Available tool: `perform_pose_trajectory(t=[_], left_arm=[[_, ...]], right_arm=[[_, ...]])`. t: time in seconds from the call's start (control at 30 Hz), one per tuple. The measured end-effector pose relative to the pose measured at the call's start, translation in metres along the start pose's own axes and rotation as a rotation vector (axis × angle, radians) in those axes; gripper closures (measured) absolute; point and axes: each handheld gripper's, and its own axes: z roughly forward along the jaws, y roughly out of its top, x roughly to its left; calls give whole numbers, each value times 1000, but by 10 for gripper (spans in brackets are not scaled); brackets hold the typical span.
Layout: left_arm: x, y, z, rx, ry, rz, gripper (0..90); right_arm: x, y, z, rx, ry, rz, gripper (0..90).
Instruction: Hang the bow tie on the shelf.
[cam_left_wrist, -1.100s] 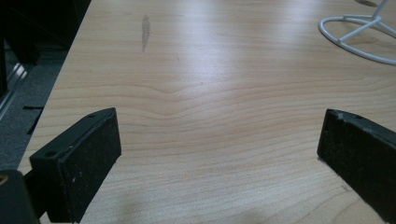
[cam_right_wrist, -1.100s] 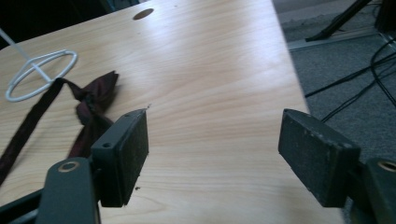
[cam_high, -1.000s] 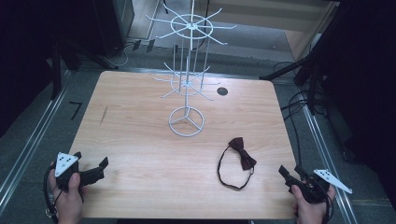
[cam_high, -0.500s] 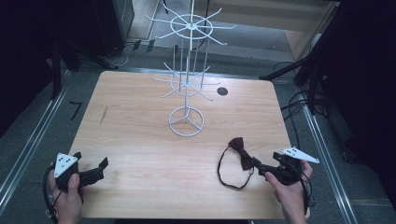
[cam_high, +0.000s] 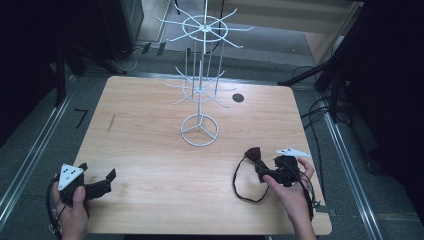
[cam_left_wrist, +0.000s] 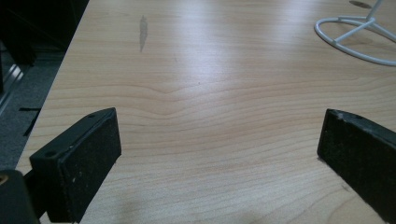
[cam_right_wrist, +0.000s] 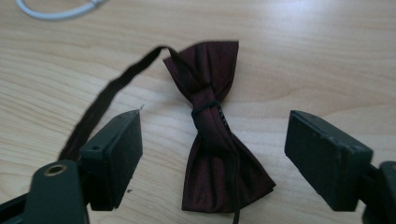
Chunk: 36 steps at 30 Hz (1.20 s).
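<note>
White wire stand (cam_high: 200, 95) blocks mid-table; near side open

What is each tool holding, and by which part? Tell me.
Nothing. The right tool straddles the bow tie near its knot, jaws apart and closing, pads not touching. The left tool is open over bare table.

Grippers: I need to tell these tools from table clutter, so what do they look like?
Both are black hand-held tools. The left gripper and right gripper each carry a grey three-cornered plate, two flat, blocky black fingers, and a trailing black cable.
</note>
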Motion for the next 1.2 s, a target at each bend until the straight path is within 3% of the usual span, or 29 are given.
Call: perform_pose_trajectory(t=[0.1,0.33,0.47,0.7,0.8,0.9,1.13,1.2], left_arm=[[0,0,0,3,-1,3,2],[1,0,0,1,-4,-5,2],[0,0,1,1,-1,0,2],[-1,0,0,4,1,6,2],[0,0,0,6,1,0,2],[-1,0,1,6,0,6,2],[0,1,1,8,-2,0,2],[0,1,1,5,-3,-1,2]], right_arm=[[-1,-3,12,33,-36,21,295],[-8,-9,22,45,-27,55,382],[-9,-11,23,28,-42,46,422],[-8,-15,20,17,-36,4,583],[-10,-17,20,0,-17,20,708],[-10,-17,18,-14,-10,6,785],[-7,-19,15,-55,-10,-1,820],[-5,-18,12,-95,-1,-3,823]])
